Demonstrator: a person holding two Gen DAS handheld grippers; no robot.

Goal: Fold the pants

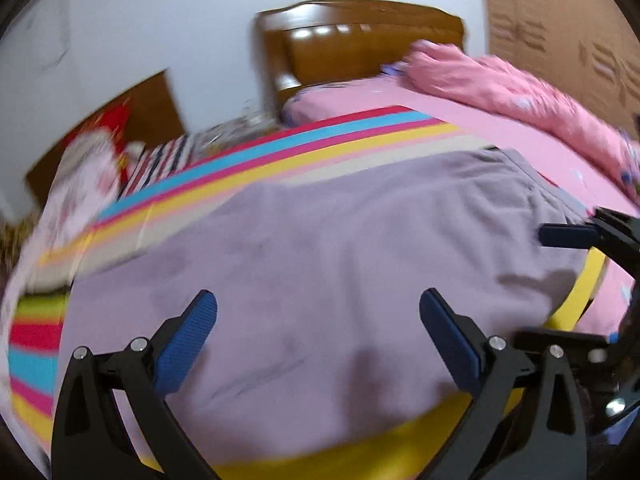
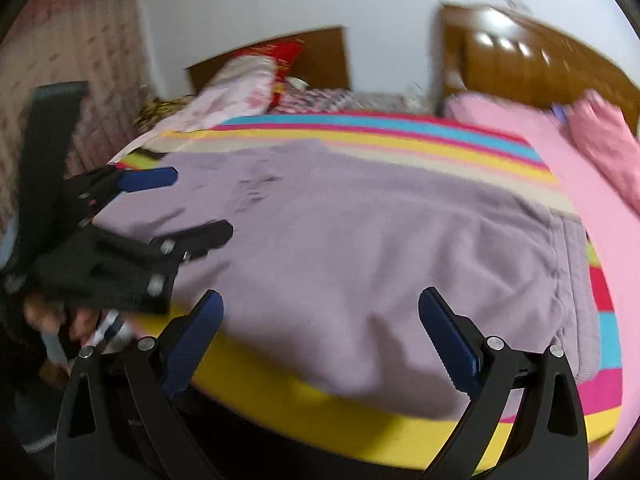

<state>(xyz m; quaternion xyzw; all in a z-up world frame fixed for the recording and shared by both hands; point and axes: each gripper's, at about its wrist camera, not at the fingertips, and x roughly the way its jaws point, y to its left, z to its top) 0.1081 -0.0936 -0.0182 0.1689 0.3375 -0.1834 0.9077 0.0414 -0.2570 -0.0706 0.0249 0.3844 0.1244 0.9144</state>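
Lilac pants [image 1: 340,248] lie flat and folded over on a bed sheet with bright stripes [image 1: 280,148], their near edge at the yellow front stripe. My left gripper [image 1: 318,312] hovers open just above their near part, holding nothing. The right gripper [image 1: 536,286] comes in from the right edge, open over the pants' right end. In the right wrist view the pants [image 2: 360,232] fill the middle, with the waistband [image 2: 576,280] at the right. My right gripper [image 2: 320,312] is open over their near edge. The left gripper [image 2: 188,206] is open over their left end.
A wooden headboard [image 1: 360,40] stands at the back, with a pink pillow [image 1: 320,104] and a pink quilt [image 1: 500,84] on the bed's far right. Loose pale clothes [image 2: 240,84] pile up at the far left corner. A hand [image 2: 44,316] holds the left gripper.
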